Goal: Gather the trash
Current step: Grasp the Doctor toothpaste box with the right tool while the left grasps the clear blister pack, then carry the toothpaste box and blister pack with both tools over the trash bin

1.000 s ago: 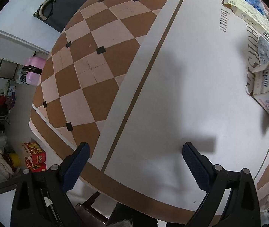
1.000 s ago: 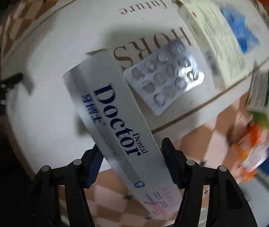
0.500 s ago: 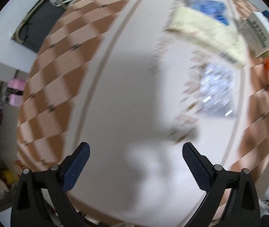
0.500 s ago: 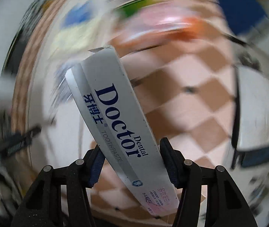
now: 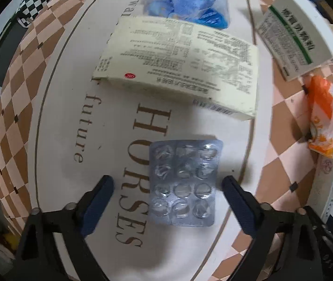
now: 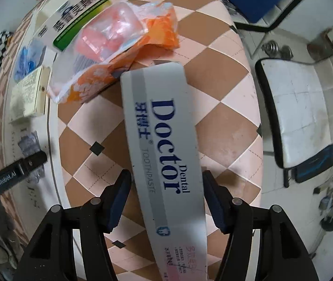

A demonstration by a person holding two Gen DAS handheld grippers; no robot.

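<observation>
A silver blister pack (image 5: 185, 182) lies flat on the white centre panel of the round table (image 5: 56, 140). My left gripper (image 5: 166, 182) hangs straight over it, jaws closing, one pad on each side and neither touching the pack. In the right wrist view a long grey "Dental Doctor" toothpaste box (image 6: 161, 128) stands tilted between the jaws of my right gripper (image 6: 165, 178). Those jaws are opening and a thin gap shows at each pad. The box's far end rests by an orange plastic bag (image 6: 119, 46).
A cream medicine box (image 5: 180, 70), a blue plastic bag (image 5: 185, 2) and a green-and-white box (image 5: 299, 37) lie farther back on the table. The table edge (image 6: 257, 117) is near the right gripper, with a white chair seat (image 6: 306, 117) beyond it.
The left gripper slid across the table from bare cloth to above the blister pack and narrowed. The right gripper swung with the toothpaste box over to the checkered edge, and the box now sits straighter between wider jaws.
</observation>
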